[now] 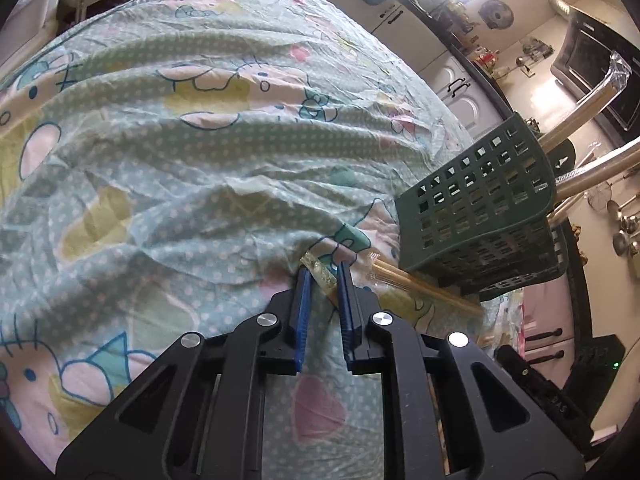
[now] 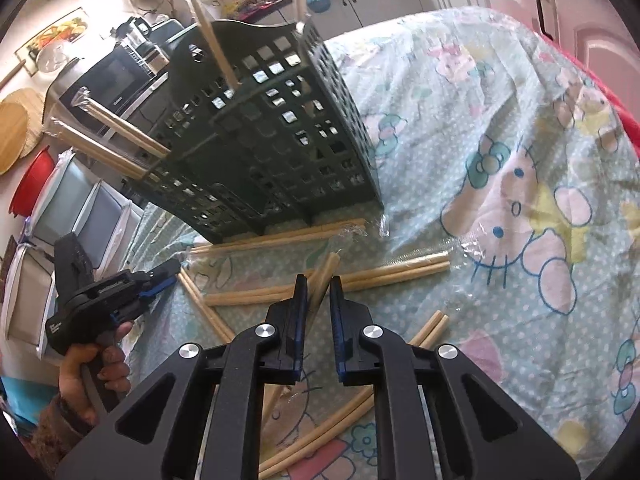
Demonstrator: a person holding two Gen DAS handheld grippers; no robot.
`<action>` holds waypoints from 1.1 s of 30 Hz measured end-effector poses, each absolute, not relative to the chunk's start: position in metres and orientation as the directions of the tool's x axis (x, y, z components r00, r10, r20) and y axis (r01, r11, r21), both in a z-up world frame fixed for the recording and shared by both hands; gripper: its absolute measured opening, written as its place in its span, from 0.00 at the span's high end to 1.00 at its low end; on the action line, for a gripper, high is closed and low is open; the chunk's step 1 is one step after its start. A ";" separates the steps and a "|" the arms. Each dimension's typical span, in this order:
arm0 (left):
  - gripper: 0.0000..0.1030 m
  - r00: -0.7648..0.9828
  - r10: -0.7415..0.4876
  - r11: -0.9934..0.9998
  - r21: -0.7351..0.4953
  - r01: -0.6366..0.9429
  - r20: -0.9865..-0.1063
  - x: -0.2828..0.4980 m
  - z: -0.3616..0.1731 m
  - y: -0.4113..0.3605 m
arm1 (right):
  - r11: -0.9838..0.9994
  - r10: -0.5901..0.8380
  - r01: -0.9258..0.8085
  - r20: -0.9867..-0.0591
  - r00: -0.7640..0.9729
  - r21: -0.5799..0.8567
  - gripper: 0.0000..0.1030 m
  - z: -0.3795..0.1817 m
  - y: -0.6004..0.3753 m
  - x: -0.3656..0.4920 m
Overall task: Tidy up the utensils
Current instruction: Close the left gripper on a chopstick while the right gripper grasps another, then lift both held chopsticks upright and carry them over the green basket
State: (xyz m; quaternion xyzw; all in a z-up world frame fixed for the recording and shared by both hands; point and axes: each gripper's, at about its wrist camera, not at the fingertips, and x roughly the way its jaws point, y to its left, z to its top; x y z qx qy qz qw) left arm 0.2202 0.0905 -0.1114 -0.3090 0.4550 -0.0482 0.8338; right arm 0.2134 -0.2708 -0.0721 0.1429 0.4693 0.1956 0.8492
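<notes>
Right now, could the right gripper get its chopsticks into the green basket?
Probably yes: the right gripper grips a chopstick pair, and the green basket stands just ahead, top open, nothing between.

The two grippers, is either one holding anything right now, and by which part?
Both hold wrapped chopstick pairs. The left gripper pinches one pair near its wrapped end; the right gripper pinches another pair near its upper end.

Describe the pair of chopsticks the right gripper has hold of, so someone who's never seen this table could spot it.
Start at the dark green basket on the cartoon-print tablecloth. In front of it lie several wrapped chopstick pairs. The held pair is the only one pinched between the right gripper; it points toward the basket, while the others lie flat.
</notes>
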 end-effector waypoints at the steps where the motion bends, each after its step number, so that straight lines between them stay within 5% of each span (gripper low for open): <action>1: 0.92 0.584 -0.361 0.804 -0.560 -0.200 -0.727 0.220 -0.111 0.091 | 0.883 0.466 -0.204 -0.739 0.486 0.423 0.89 -0.069 -0.270 0.213; 33: 0.98 0.840 -0.207 0.919 -0.394 -0.008 -0.502 0.133 0.027 0.100 | 0.848 0.515 -0.479 -0.564 0.645 0.227 0.94 0.035 -0.208 0.179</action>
